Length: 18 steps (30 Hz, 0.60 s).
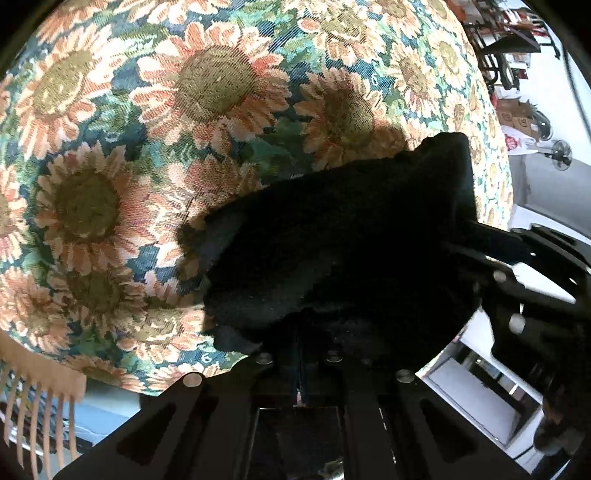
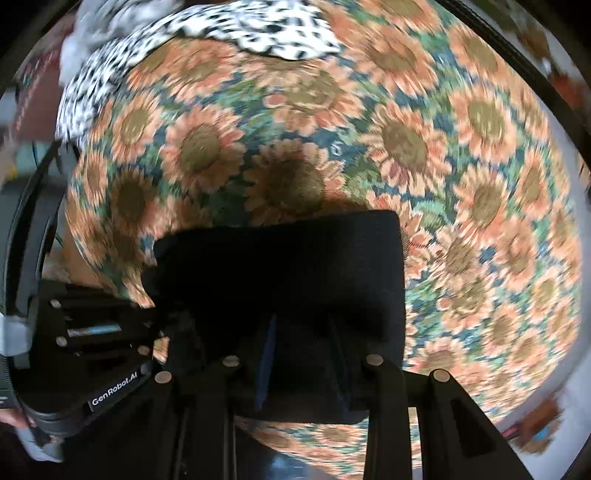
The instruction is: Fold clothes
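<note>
One black garment [image 1: 343, 236] lies bunched on the sunflower tablecloth [image 1: 110, 155]. The left gripper [image 1: 301, 354] is clamped tight on its near edge, the cloth heaped over the fingertips. In the right wrist view the same black garment [image 2: 280, 266] shows a squared, folded edge; the right gripper [image 2: 303, 332] stands with its jaws parted a little, the dark cloth lying between them, and whether the pads press it I cannot tell. One black-and-white spotted garment [image 2: 258, 29] lies at the table's far edge, well apart
</note>
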Motion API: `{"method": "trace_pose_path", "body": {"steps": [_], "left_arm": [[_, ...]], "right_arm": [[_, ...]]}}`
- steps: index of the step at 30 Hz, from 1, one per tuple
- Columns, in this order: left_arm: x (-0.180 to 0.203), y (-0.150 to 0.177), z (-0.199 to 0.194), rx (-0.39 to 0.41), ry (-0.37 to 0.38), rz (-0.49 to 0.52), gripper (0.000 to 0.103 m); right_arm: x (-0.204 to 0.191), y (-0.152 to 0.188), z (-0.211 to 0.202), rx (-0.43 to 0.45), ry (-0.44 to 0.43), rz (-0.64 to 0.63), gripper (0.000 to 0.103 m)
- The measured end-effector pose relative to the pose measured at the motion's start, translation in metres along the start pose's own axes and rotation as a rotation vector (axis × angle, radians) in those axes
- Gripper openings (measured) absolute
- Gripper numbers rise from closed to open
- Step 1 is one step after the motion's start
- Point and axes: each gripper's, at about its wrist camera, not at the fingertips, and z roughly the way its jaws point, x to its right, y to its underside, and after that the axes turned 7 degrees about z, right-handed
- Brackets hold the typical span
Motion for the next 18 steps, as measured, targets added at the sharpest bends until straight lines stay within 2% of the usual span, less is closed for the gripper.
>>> {"method": "trace_pose_path", "body": {"steps": [3, 6, 8, 9, 11, 13, 15, 16, 17, 18], "left_arm": [[0.006, 0.0, 0.001, 0.018, -0.027, 0.014, 0.004], [0.012, -0.002, 0.001, 0.018, -0.06, 0.017, 0.004], [0.012, -0.003, -0.001, 0.015, -0.058, 0.015, 0.004], [0.009, -0.004, -0.001, 0.01, -0.034, 0.014, 0.004], [-0.002, -0.003, -0.003, 0.003, 0.036, -0.022, 0.003], [-0.016, -0.001, -0.001, 0.0, 0.119, -0.087, 0.003], [-0.024, 0.002, 0.001, 0.008, 0.17, -0.136, 0.003], [-0.026, 0.003, 0.001, 0.015, 0.187, -0.151, 0.003], [-0.027, -0.011, -0.007, 0.021, 0.189, -0.143, 0.003], [-0.029, -0.026, -0.015, 0.028, 0.19, -0.134, 0.003]], "right_arm": [[0.003, -0.002, 0.002, 0.008, -0.003, 0.046, 0.031], [-0.021, 0.005, -0.001, 0.093, 0.132, 0.026, 0.034], [-0.026, 0.013, -0.006, 0.154, 0.151, -0.008, 0.033], [-0.028, 0.017, -0.009, 0.184, 0.159, -0.024, 0.032], [-0.019, 0.027, -0.025, 0.189, 0.074, 0.004, 0.033], [-0.013, 0.037, -0.039, 0.186, -0.003, 0.022, 0.045], [-0.02, 0.046, -0.04, 0.176, 0.007, -0.042, 0.054], [-0.027, 0.048, -0.034, 0.168, 0.056, -0.095, 0.055], [-0.029, 0.05, -0.024, 0.155, 0.121, -0.142, 0.056], [-0.035, 0.049, -0.012, 0.138, 0.19, -0.177, 0.061]]}}
